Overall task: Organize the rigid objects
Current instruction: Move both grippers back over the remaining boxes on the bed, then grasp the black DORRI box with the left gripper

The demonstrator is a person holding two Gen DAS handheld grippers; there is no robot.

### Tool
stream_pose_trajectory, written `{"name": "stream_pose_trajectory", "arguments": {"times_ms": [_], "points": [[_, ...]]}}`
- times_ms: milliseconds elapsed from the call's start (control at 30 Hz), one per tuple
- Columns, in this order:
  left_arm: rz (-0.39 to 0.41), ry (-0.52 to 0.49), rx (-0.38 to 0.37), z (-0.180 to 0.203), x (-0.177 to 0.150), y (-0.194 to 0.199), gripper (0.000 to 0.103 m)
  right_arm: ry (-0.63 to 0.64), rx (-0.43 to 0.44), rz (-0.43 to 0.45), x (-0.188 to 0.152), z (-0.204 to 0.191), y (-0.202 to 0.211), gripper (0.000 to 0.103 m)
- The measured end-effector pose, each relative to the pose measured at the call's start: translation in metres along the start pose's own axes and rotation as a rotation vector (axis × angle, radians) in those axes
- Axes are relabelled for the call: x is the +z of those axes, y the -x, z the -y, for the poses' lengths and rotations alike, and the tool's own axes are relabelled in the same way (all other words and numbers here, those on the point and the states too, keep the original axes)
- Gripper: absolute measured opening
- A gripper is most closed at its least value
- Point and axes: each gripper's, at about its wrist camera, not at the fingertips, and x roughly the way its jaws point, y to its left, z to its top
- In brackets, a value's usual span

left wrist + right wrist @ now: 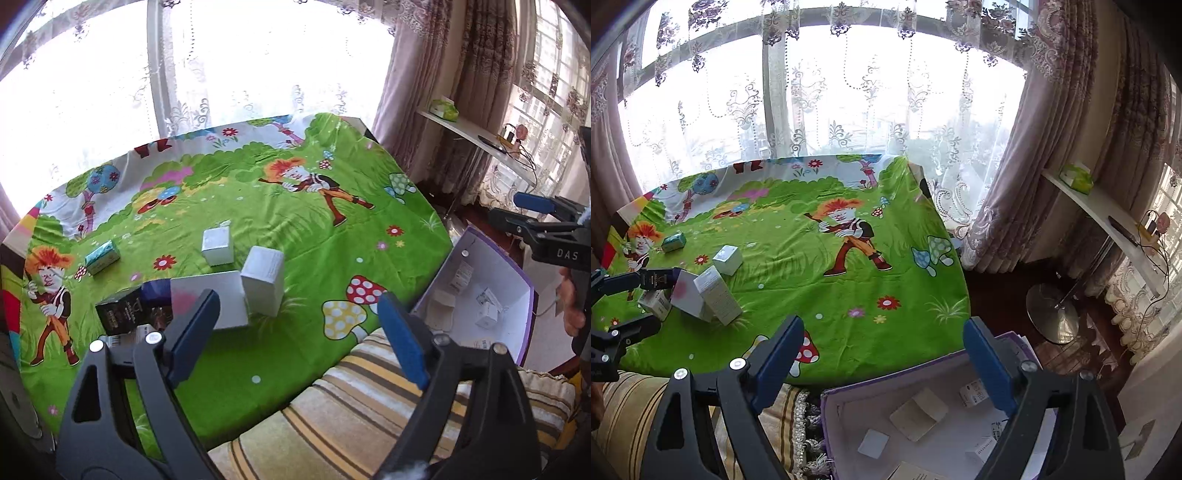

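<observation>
Both grippers — left (295, 332), right (882, 358) — jaws spread, empty; white boxes (262, 280) crowd tablecloth (314, 236).

The left tool (297, 334) is built of matte black plastic arms with triangular cut-outs, each arm hinged by round silver screws near the finger roots; its two fingers carry flat, deep-blue rectangular pads (400, 339); the right tool (882, 363) has the same make: black angular arms, silver screw heads, blue pads (777, 360) on the inner faces; seen from the left wrist camera, the right tool's black body bears the white letters "DAS"; a hand (570, 306) shows at that frame's right edge on a black handle.
</observation>
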Motion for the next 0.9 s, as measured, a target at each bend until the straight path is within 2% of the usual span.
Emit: {"name": "stream_pose_trajectory", "arguments": {"times_ms": [67, 200, 333, 467, 600, 900], "points": [[0.001, 0.088, 0.055, -0.034, -0.005, 0.003, 0.089, 0.013, 0.060, -0.005, 0.003, -0.014, -0.003, 0.089], [-0.012, 0.258, 0.181, -0.100, -0.014, 0.006, 0.089, 0.083, 0.078, -0.006, 0.010, -0.051, -0.008, 0.089], [-0.026, 0.391, 0.220, -0.147, -0.025, 0.006, 0.089, 0.126, 0.107, -0.032, 0.020, -0.085, -0.018, 0.089], [-0.039, 0.426, 0.258, -0.168, -0.028, 0.000, 0.089, 0.119, 0.122, -0.086, 0.030, -0.110, -0.033, 0.089], [-0.083, 0.439, 0.244, -0.177, -0.028, -0.018, 0.089, 0.075, 0.151, -0.119, 0.040, -0.132, -0.052, 0.089], [-0.163, 0.410, 0.246, -0.185, -0.028, -0.064, 0.089, 0.226, 0.133, -0.169, 0.032, -0.196, -0.094, 0.089]]}}
